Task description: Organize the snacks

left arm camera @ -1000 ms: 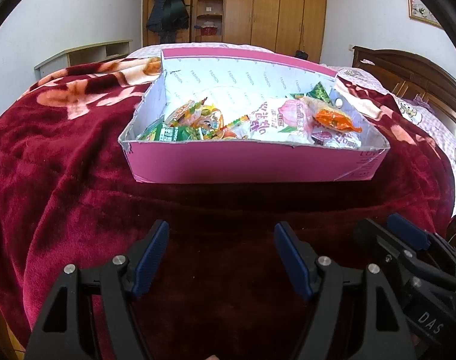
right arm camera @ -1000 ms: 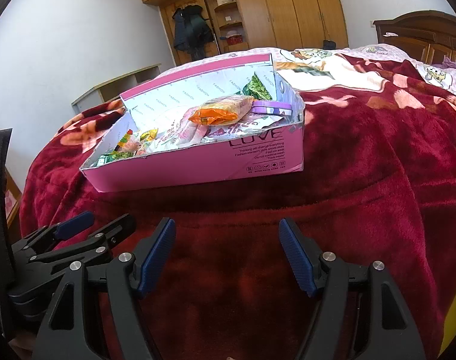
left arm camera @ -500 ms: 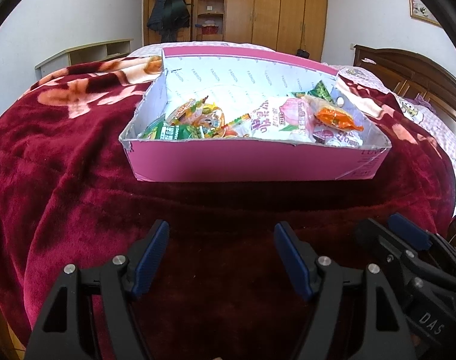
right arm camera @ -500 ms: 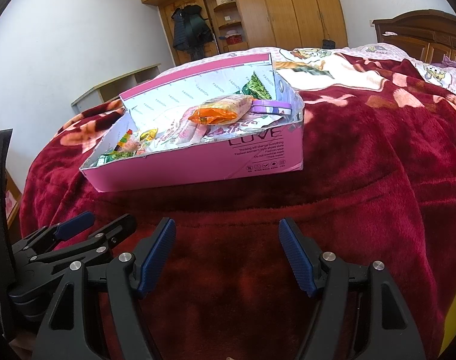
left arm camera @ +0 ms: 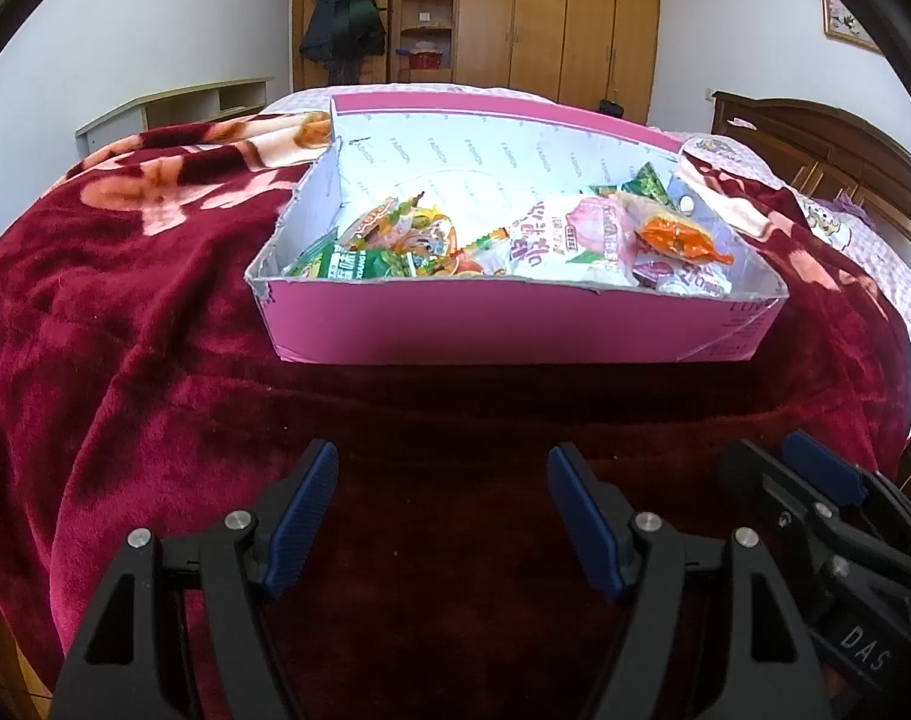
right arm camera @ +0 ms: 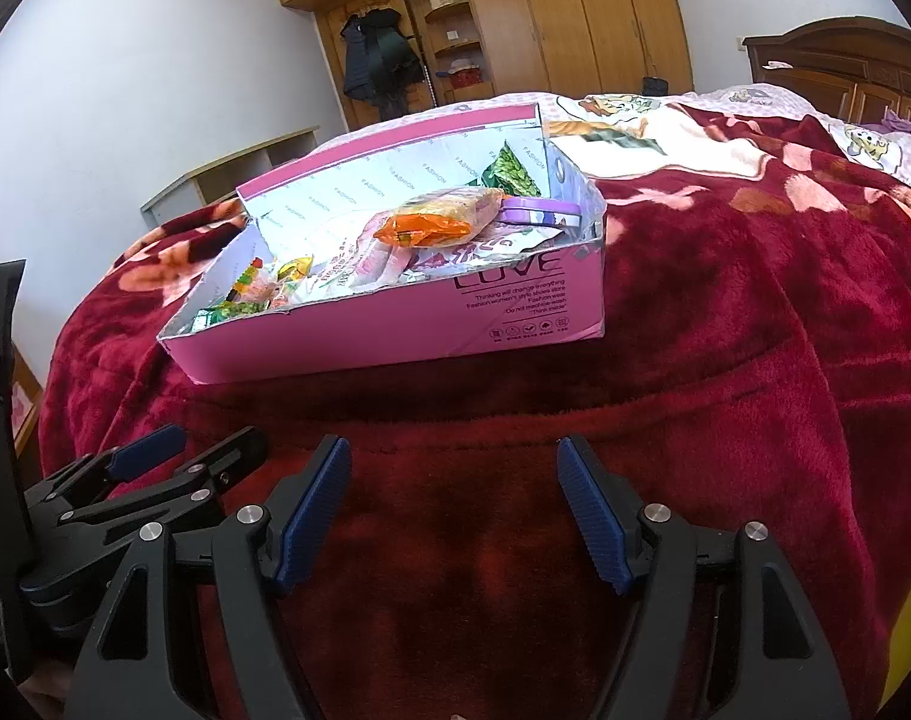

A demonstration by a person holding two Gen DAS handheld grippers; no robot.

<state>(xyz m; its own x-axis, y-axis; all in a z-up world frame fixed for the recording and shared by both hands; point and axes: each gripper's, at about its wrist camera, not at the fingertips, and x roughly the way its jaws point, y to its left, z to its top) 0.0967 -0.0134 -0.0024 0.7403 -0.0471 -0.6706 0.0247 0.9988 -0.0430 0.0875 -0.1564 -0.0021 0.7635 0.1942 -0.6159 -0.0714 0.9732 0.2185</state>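
Left wrist view first: left gripper (left arm camera: 443,516) low over the red blanket (left arm camera: 125,360), jaws wide, nothing between them. Ahead, well apart from the fingers, pink box (left arm camera: 503,330) on the bed, snacks piled inside. Scanning left to right — green packet (left arm camera: 359,261) by the left wall, then the white-and-pink bag (left arm camera: 566,240), then the orange packet (left arm camera: 674,237) riding on top at the right. All likely light, crinkly, slippery film; easy to crush, so best pinched by a sealed end or corner. Orange one probably the easiest pick, sitting proud of the pile. Over to the right wrist view — right gripper (right arm camera: 452,510) likewise wide and empty, short of the box. Cardboard walls thin, torn at the rim — likely to flex if gripped.
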